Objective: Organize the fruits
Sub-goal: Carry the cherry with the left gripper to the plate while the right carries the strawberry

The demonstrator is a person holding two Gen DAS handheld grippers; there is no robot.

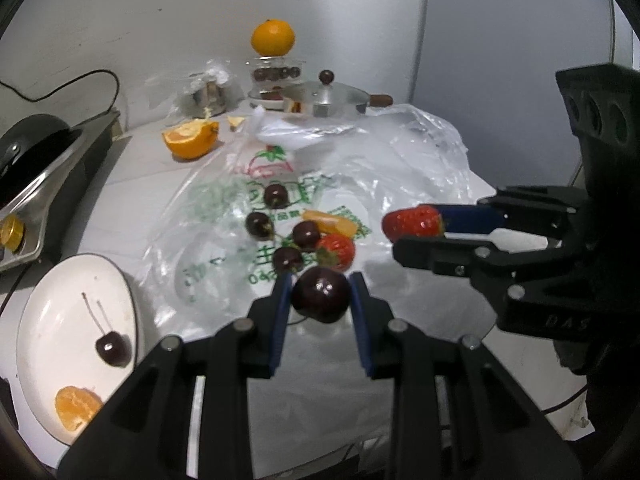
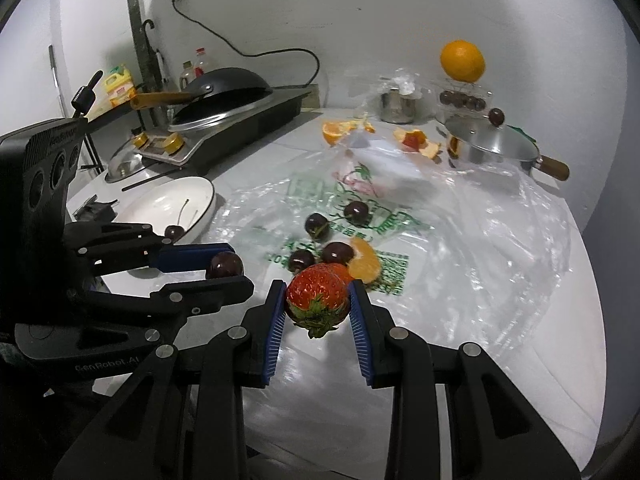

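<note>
My left gripper [image 1: 320, 288] is shut on a dark cherry [image 1: 321, 294], held above the plastic bag [image 1: 360, 168]; it also shows in the right wrist view [image 2: 230, 266]. My right gripper [image 2: 318, 300] is shut on a red strawberry [image 2: 318, 294], seen too in the left wrist view [image 1: 414, 222]. On the bag lie several cherries [image 1: 276, 196], a second strawberry [image 1: 338, 250] and an orange segment [image 1: 330, 220]. A white plate [image 1: 52, 304] at the left holds one cherry [image 1: 113, 349] and a peeled orange piece [image 1: 76, 406].
A cut orange [image 1: 192, 138] lies behind the bag. A steel pan with lid [image 1: 326, 98], a whole orange [image 1: 273, 38] on a clear box, and a steel cup [image 1: 208, 98] stand at the back. A stove with a black wok [image 2: 224, 92] is at the left.
</note>
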